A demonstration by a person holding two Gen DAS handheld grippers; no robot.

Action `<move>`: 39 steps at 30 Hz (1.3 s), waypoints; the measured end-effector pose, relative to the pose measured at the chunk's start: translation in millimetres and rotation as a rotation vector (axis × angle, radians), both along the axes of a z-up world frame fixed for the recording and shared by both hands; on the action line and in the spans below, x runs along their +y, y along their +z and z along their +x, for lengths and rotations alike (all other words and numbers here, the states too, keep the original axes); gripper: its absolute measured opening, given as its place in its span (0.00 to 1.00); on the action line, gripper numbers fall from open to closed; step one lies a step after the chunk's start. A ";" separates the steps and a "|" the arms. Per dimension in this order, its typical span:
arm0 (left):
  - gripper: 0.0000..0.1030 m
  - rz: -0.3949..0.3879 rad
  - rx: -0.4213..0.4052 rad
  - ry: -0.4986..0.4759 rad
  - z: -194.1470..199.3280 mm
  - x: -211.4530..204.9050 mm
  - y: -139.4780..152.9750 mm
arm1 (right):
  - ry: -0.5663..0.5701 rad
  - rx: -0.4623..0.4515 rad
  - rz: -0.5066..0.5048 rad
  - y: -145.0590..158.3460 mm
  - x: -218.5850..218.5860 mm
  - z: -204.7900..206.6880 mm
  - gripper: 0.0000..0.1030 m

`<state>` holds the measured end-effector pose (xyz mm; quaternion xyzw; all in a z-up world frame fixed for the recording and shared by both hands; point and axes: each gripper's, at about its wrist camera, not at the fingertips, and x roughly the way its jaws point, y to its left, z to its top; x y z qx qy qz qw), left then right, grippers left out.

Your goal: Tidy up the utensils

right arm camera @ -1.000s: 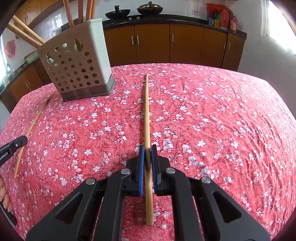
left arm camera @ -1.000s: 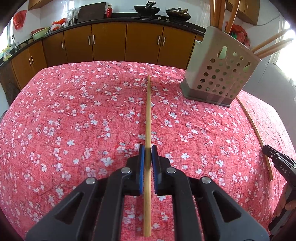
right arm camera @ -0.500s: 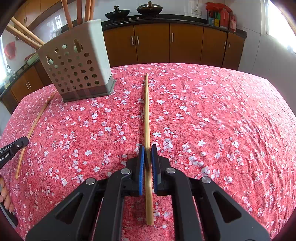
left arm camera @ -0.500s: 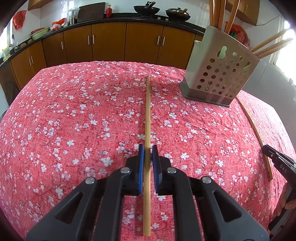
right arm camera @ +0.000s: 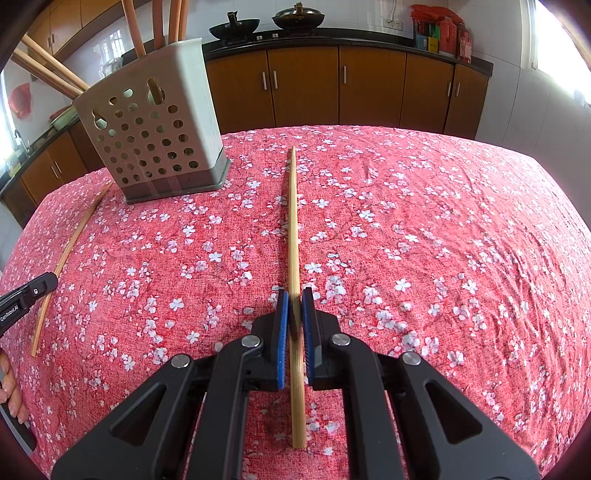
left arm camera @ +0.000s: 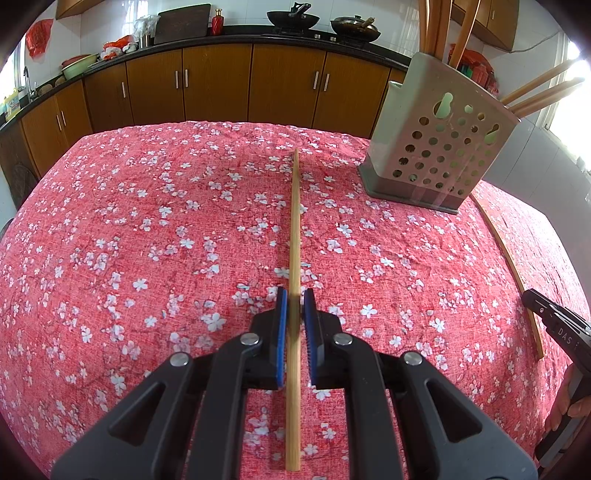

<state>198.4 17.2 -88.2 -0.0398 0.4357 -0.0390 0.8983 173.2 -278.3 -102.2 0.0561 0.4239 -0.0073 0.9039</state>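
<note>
The left tongs (left arm camera: 294,306) are pinching a long wooden chopstick (left arm camera: 294,236) between their blue pads, jaws drawn in narrow around it. In the left wrist view the stick is running straight up the middle of the frame, its far tip reaching toward the upper centre and its near end poking out below the jaws, over the red flowered cloth covering the desk (left arm camera: 147,229).

The right tongs (right arm camera: 294,306) are gripping a second chopstick (right arm camera: 293,229) the same way, jaws narrow and closed on the wood, the stick lying along the middle of the right wrist frame.

A grey perforated utensil holder (left arm camera: 439,147) is standing on the cloth at the upper right of the left view, with several wooden handles (left arm camera: 434,26) sticking up and out of it. In the right view the holder is sitting at the upper left.

Each camera is catching the other pair of tongs at its edge: at lower right in the left view, at lower left in the right view, each with its chopstick beside it.
</note>
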 end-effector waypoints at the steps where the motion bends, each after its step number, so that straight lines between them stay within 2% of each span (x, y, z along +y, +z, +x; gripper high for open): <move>1: 0.11 -0.001 0.000 0.000 0.0 0.0 0.1 | 0.000 0.000 0.000 0.0 0.1 0.1 0.08; 29: 0.15 -0.007 -0.001 -0.019 1.5 -2.8 -2.0 | -0.002 0.001 0.000 1.4 0.5 1.0 0.08; 33: 0.15 0.034 0.000 -0.040 -6.9 -8.1 -1.6 | -0.002 0.001 0.009 1.9 -0.3 -1.0 0.08; 39: 0.08 0.047 0.002 -0.054 -13.8 -13.5 -2.5 | -0.002 -0.001 0.030 3.6 -1.0 -5.4 0.08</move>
